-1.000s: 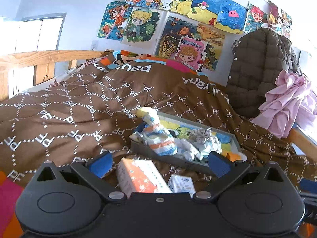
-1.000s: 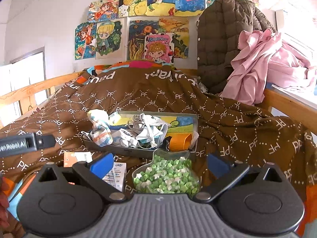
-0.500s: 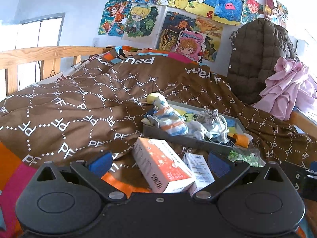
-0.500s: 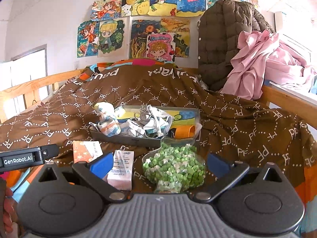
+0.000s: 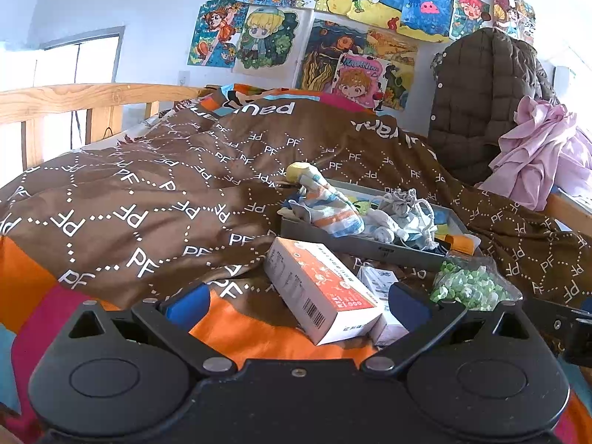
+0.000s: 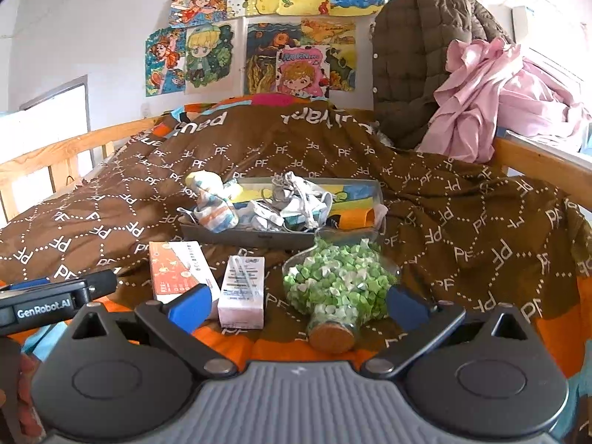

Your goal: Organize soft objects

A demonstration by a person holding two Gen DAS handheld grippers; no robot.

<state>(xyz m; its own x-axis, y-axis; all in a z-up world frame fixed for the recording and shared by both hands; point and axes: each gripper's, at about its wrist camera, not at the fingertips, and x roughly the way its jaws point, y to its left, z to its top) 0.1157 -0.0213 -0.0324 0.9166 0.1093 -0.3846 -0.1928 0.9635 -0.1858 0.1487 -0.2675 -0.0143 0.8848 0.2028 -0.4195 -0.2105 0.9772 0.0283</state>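
both grippers have drawn back from the tray over the last second, so the boxes and the jar now show whole on the quilt (image 5: pixel 140 199) in front of them. left gripper (image 5: pixel 296 301) and right gripper (image 6: pixel 296 301) each stand wide open and hold nothing — just past the fingers lie an orange-and-white box (image 5: pixel 318 288), a small white carton (image 6: pixel 242 288) and a corked jar of green paper stars (image 6: pixel 336 285) on its side. farther on, the grey tray (image 6: pixel 251 236) holds the soft things — a striped sock (image 5: pixel 325 211) and crumpled pale socks (image 6: pixel 299 203) — with a brown jacket (image 6: pixel 410 70) and pink cloth (image 6: pixel 481 100) beyond
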